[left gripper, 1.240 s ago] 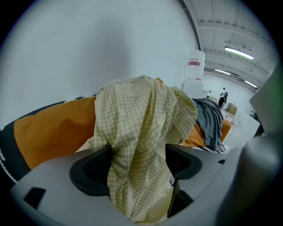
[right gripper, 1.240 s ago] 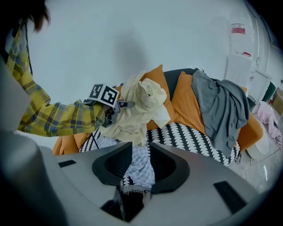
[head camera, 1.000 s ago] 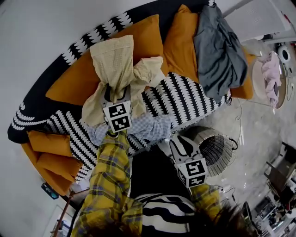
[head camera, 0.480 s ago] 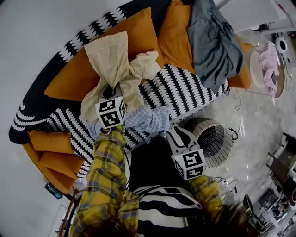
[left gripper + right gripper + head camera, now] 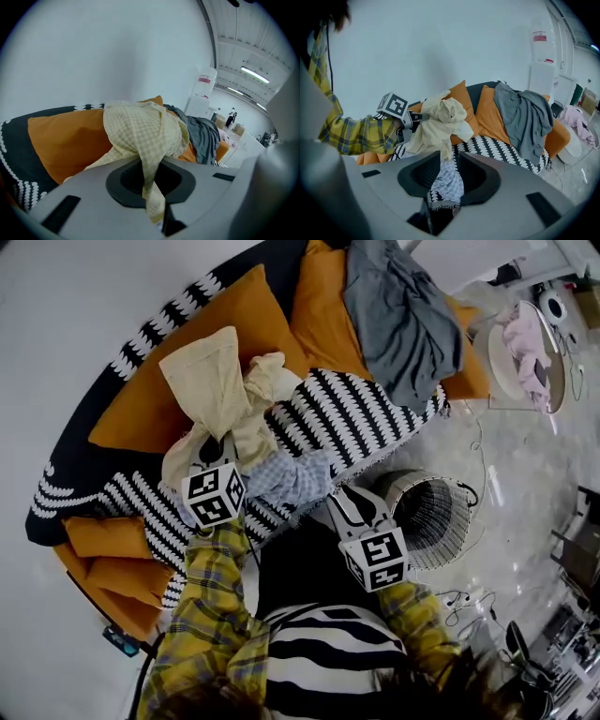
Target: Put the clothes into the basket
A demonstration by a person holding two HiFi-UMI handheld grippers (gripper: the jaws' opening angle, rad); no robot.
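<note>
A cream checked garment [image 5: 217,395] lies up the orange sofa back, and my left gripper [image 5: 215,450] is shut on its lower end. In the left gripper view the cream cloth [image 5: 143,129] hangs pinched between the jaws of that gripper [image 5: 151,186]. A blue checked garment [image 5: 292,478] is bunched on the black-and-white throw [image 5: 361,423]. My right gripper [image 5: 345,505] hovers just right of it, jaws apart; the blue cloth [image 5: 448,182] shows through their gap, untouched. The wire basket [image 5: 441,521] stands on the floor right of that gripper. A grey garment [image 5: 398,310] drapes the sofa's far end.
Orange cushions [image 5: 103,540] are stacked at the sofa's near left end. A pink cloth [image 5: 525,338] lies on a round white stand at the far right. Cables [image 5: 459,601] trail on the grey floor beside the basket. A water dispenser [image 5: 541,61] stands behind the sofa.
My left gripper has shut on the cream garment's lower end and drawn back toward the person, bunching the cloth. The right gripper has kept its place by the blue garment.
</note>
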